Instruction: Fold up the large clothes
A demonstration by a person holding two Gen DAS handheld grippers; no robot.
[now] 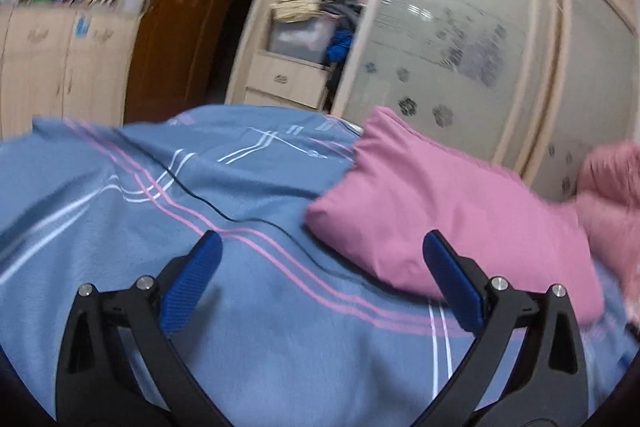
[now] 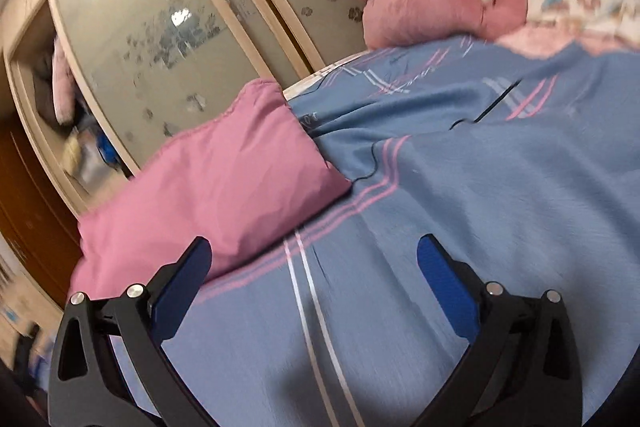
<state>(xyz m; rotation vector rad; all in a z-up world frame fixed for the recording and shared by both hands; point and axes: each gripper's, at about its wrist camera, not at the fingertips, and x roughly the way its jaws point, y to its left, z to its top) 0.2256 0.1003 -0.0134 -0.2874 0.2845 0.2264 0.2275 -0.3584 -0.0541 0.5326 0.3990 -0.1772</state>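
Left gripper [image 1: 322, 251]: hovering with jaws apart, empty, over the blue striped bedspread [image 1: 200, 227].
Pink garment [image 1: 440, 211]: lying puffy on the bedspread near the wardrobe-side edge, just beside both grippers.
Right gripper [image 2: 314, 255]: spread wide, gripping nothing.
Advice: taking opposite corners should be keeping the fold even.

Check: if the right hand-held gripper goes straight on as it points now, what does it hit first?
Probably the blue striped bedcover. The right hand-held gripper is open over it, holding nothing, and the pink pillow sits off to its left. Depth is unclear.
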